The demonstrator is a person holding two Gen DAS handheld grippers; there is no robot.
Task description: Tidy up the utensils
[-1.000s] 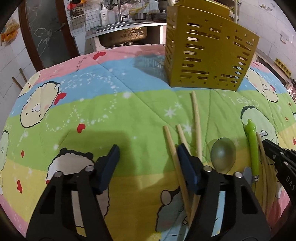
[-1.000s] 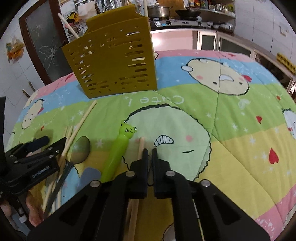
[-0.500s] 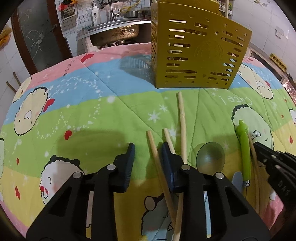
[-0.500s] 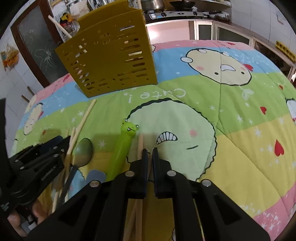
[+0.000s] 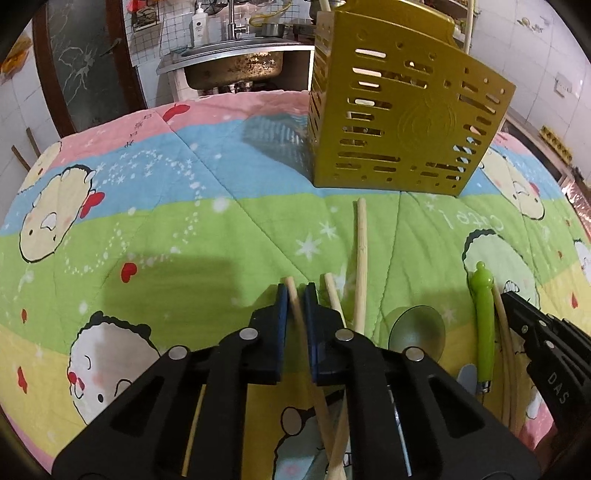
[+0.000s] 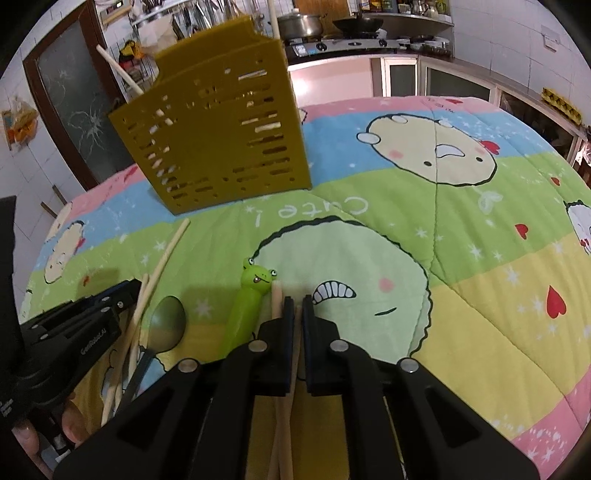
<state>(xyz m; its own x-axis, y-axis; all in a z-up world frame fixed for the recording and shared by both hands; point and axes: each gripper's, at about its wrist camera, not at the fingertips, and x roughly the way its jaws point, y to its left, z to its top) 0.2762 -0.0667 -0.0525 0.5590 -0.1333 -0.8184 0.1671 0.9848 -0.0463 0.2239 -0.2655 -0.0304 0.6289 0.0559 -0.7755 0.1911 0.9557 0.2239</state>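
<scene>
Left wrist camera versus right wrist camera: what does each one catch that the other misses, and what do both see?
Only the left wrist view shows the steel sink and the soap bottle behind the bed. Only the right wrist view shows the stove with a pot and a wok, plus the frog face on the green handle.

Both show the yellow utensil holder, the spoon, loose chopsticks, the cartoon quilt, and both grippers: left gripper and right gripper, each shut on a chopstick.

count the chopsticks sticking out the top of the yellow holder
2: one chopstick leans out over the holder's left corner, and another chopstick stands upright near its right corner. Others may be hidden inside.
</scene>
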